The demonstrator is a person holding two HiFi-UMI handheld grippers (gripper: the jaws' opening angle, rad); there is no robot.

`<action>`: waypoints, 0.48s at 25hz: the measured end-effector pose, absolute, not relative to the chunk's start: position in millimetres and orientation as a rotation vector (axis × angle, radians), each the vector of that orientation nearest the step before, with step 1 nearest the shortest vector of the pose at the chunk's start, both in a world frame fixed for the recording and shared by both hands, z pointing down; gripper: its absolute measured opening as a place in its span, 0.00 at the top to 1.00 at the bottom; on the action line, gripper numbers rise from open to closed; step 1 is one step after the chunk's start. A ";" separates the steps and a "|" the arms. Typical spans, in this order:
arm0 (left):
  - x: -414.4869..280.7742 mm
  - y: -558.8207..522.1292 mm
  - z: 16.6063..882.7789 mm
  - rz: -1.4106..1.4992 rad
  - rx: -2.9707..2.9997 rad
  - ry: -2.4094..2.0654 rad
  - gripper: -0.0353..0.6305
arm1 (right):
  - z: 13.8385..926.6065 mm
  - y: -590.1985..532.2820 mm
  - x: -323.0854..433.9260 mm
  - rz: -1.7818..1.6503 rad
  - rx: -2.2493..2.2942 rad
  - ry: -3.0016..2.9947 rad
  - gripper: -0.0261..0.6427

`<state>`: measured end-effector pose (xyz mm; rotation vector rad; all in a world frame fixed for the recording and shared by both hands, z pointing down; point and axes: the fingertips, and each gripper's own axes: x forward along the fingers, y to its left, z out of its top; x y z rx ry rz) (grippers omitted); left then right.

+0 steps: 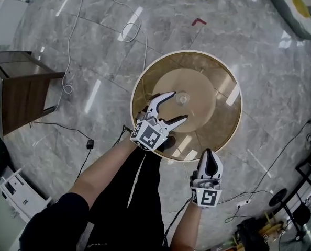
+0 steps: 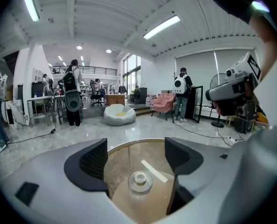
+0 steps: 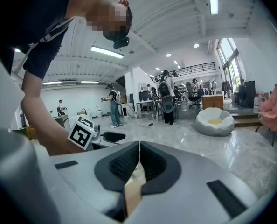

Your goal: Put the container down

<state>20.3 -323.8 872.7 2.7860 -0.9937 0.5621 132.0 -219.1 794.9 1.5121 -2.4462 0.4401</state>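
Observation:
A small clear glass container (image 1: 182, 98) stands upright at the middle of a round glass table (image 1: 226, 124). My left gripper (image 1: 179, 106) is open over the table, its two fingertips reaching to either side of the container without touching it. In the left gripper view the container (image 2: 139, 182) sits low between the open jaws of the left gripper (image 2: 137, 164). My right gripper (image 1: 209, 153) is shut and holds nothing, hovering at the table's near edge. In the right gripper view the right gripper (image 3: 139, 160) has its pads pressed together.
A dark wooden side table (image 1: 19, 88) stands at the left. Cables (image 1: 129, 33) trail over the marble floor. A white beanbag (image 1: 302, 7) lies at the top right, and stands and gear (image 1: 281, 213) crowd the bottom right. People stand far off in the room.

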 end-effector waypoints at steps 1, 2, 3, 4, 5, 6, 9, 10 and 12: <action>19.8 -320.9 856.7 0.548 2.792 -0.993 0.40 | 784.3 -219.0 129.6 0.425 1.505 -2.450 0.92; 20.6 -317.2 840.3 0.534 2.803 -0.988 0.40 | 772.8 -218.8 128.0 0.412 1.504 -2.456 0.92; 21.8 -312.9 823.5 0.522 2.817 -0.978 0.40 | 760.4 -218.4 126.7 0.400 1.506 -2.465 0.92; 22.8 -308.3 806.3 0.509 2.828 -0.967 0.40 | 747.3 -217.8 125.4 0.388 1.508 -2.476 0.92; 23.3 -303.8 789.0 0.493 2.831 -0.958 0.40 | 733.4 -216.8 124.0 0.375 1.509 -2.486 0.92; 23.6 -298.9 771.5 0.473 2.825 -0.951 0.40 | 718.9 -215.2 122.7 0.361 1.509 -2.496 0.92; 26.3 -275.1 720.5 0.418 2.797 -0.921 0.40 | 673.4 -204.7 121.0 0.347 1.515 -2.524 0.92; 27.7 -265.1 703.5 0.409 2.795 -0.910 0.40 | 659.0 -199.5 122.0 0.348 1.517 -2.523 0.92; 31.6 -249.2 668.3 0.397 2.812 -0.896 0.40 | 631.7 -191.5 127.2 0.330 1.524 -2.515 0.92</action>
